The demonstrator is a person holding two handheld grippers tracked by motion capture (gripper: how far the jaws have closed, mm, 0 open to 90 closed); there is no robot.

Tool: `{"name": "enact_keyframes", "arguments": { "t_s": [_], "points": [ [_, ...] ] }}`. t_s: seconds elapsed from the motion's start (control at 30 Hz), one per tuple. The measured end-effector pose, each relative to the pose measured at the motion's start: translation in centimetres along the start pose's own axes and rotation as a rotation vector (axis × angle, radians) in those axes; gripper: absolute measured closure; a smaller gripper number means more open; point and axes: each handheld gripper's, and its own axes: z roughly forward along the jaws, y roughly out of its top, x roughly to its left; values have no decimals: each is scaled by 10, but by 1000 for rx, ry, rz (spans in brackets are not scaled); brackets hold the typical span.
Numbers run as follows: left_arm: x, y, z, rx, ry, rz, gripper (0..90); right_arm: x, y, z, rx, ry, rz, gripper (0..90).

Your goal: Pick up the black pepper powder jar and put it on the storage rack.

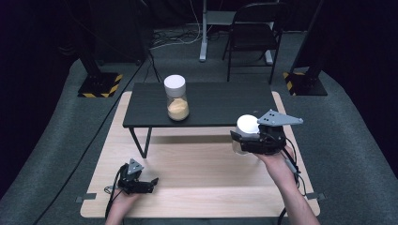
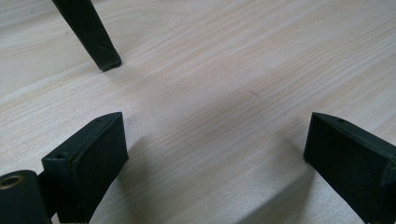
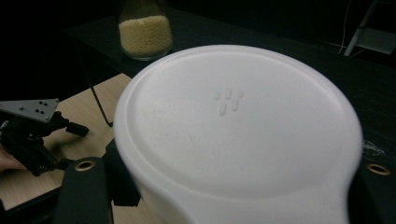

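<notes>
A glass jar (image 1: pixel 177 98) with a white lid and yellow grains stands on the left part of the low black table (image 1: pixel 220 105); the same grain jar (image 3: pixel 144 32) appears far off in the right gripper view. My right gripper (image 1: pixel 240 142) is shut on a second white-lidded jar (image 1: pixel 247 124), held off the wooden board (image 1: pixel 202 168) just in front of the table's right end. Its round lid (image 3: pixel 233 126) looms close between the jaws. My left gripper (image 1: pixel 149 183) rests low on the board at the front left, open, with bare wood between its fingers (image 2: pixel 93 154).
A black table leg (image 2: pixel 91 35) meets the board ahead of the left gripper. Behind the table stand a folding chair (image 1: pixel 256 33), a metal post and stands with yellow-black striped bases (image 1: pixel 101 85). Cables run over the grey floor at the left.
</notes>
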Motion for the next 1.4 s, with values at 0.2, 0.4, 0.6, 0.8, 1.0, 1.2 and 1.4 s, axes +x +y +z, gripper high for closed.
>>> {"name": "enact_keyframes", "arguments": {
  "t_s": [0.2,0.4,0.6,0.8,1.0,1.2,1.4],
  "points": [
    [0,0,0,0,0,0,55,-3,11,-1,-10,-1,2,295],
    [0,0,0,0,0,0,55,-4,21,1,-8,-10,-8,295],
    [0,0,0,0,0,0,55,-5,32,4,-8,-14,-14,296],
    [0,0,0,0,-1,0,55,-7,41,9,-11,-12,-10,296],
    [0,0,0,0,-2,1,55,-9,51,15,-12,-21,-11,296],
    [0,1,0,1,-1,1,54,-10,63,22,-11,-28,-12,296],
    [0,1,0,1,-2,2,54,-11,73,31,-6,-44,-17,296]
  ]
}}
